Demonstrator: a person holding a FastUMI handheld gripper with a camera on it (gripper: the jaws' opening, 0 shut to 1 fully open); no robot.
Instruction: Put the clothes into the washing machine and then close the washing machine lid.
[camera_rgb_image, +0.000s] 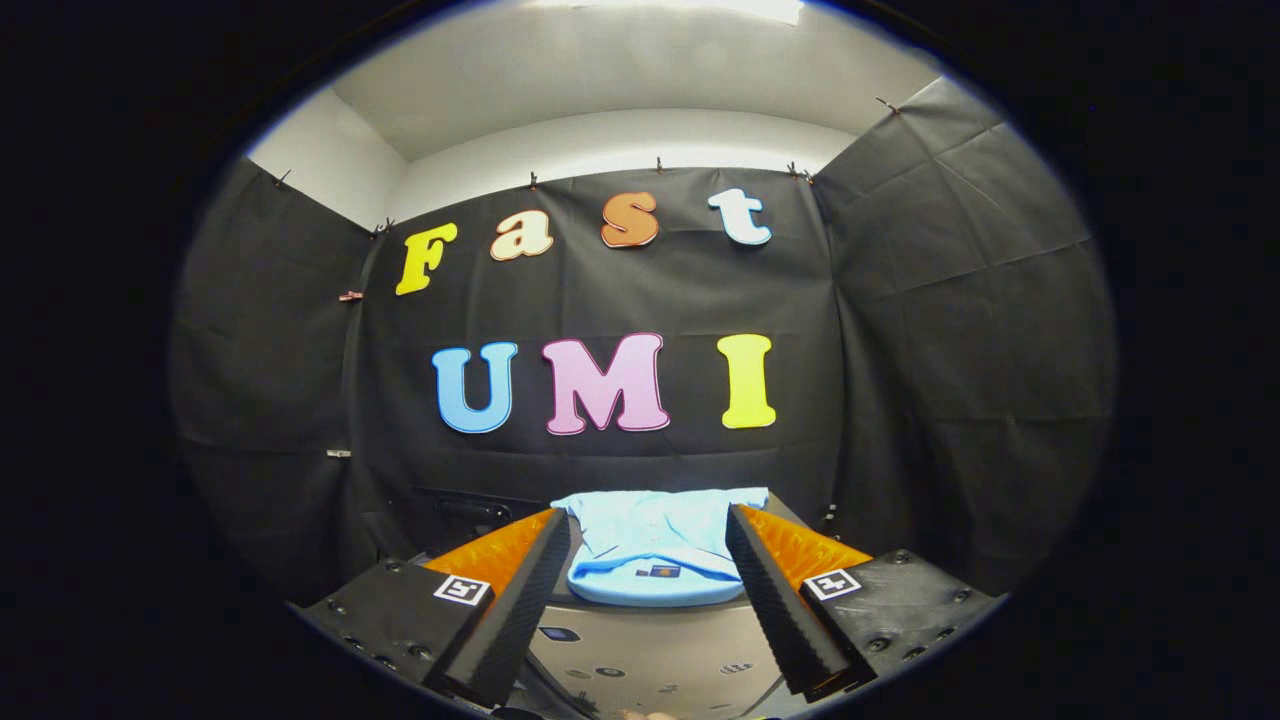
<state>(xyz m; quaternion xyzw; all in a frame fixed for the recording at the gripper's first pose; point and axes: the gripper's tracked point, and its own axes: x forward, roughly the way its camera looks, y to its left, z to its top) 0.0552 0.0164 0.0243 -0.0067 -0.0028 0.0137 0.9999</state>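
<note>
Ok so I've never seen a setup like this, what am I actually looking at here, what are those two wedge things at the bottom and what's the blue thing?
This is a fisheye camera mounted on a hand-held gripper, looking forward along it. The two wedges are its fingers; a person carries the tool, there is no robot arm. The fingers stand apart and hold nothing. Just ahead of them, seen between their tips, a light blue shirt lies folded on the grey top of a washing machine. Black cloth behind is the booth's wall. Whether the lid is open is hard to tell from here.
</note>
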